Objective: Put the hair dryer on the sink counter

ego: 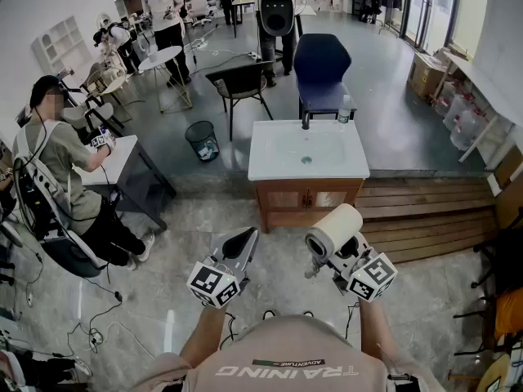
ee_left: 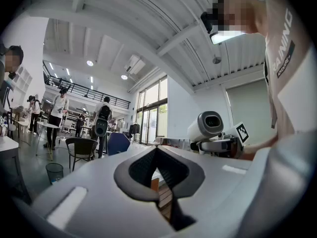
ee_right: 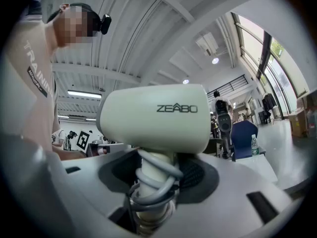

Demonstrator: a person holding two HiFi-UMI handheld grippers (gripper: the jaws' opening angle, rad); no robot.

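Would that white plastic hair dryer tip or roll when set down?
Likely it tips: the white plastic hair dryer carries a bulky barrel above a thin handle. The rounded barrel may roll; the wound grey cord might brake it.

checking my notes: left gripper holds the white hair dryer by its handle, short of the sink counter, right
No: the right gripper holds the hair dryer, as the right gripper view shows; the left gripper is empty. The rest stands.

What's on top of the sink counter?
Faucet and water bottle at the back edge of the sink counter. Nothing covers the top; hair dryer is in the right tongs.
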